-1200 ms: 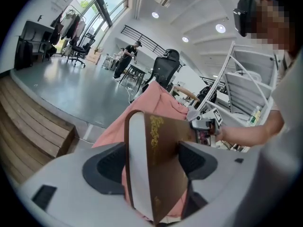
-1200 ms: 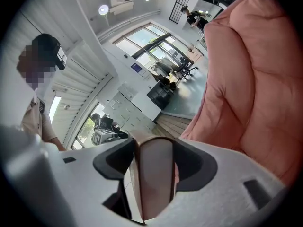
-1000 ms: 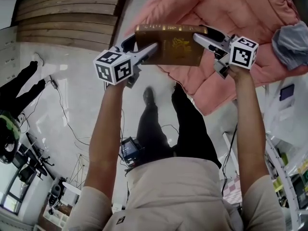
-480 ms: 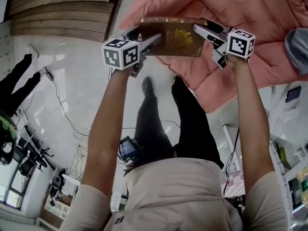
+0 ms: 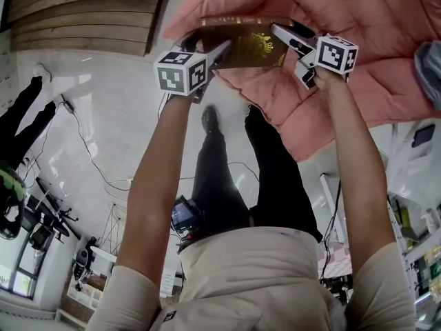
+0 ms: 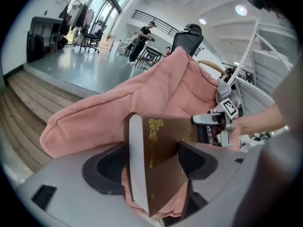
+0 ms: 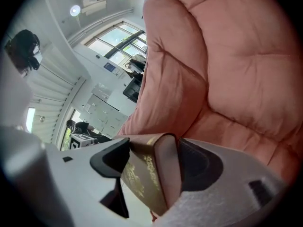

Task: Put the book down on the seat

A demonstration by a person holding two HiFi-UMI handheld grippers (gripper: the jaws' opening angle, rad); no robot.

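A brown book (image 5: pixel 244 42) with gold ornament is held flat between both grippers over the front of a pink cushioned seat (image 5: pixel 358 19). My left gripper (image 5: pixel 212 52) is shut on the book's left end, where the white page edge (image 6: pixel 136 164) shows between its jaws. My right gripper (image 5: pixel 284 36) is shut on the book's other end (image 7: pixel 149 174). In the left gripper view the right gripper (image 6: pixel 213 124) shows across the book (image 6: pixel 165 164). The pink seat (image 7: pixel 227 70) fills the right gripper view close behind the book.
A pale glossy floor (image 5: pixel 103 116) and wooden steps (image 5: pixel 83 12) lie left of the seat. The person's legs and shoes (image 5: pixel 210 119) stand below the book. A grey cloth (image 5: pixel 428 61) lies on the seat's right edge. An office chair (image 6: pixel 187 34) and a distant person (image 6: pixel 142 39) stand behind.
Both grippers have carried the book forward and lower, from in front of the seat's edge to over the pink cushion. Both grips on the book are unchanged.
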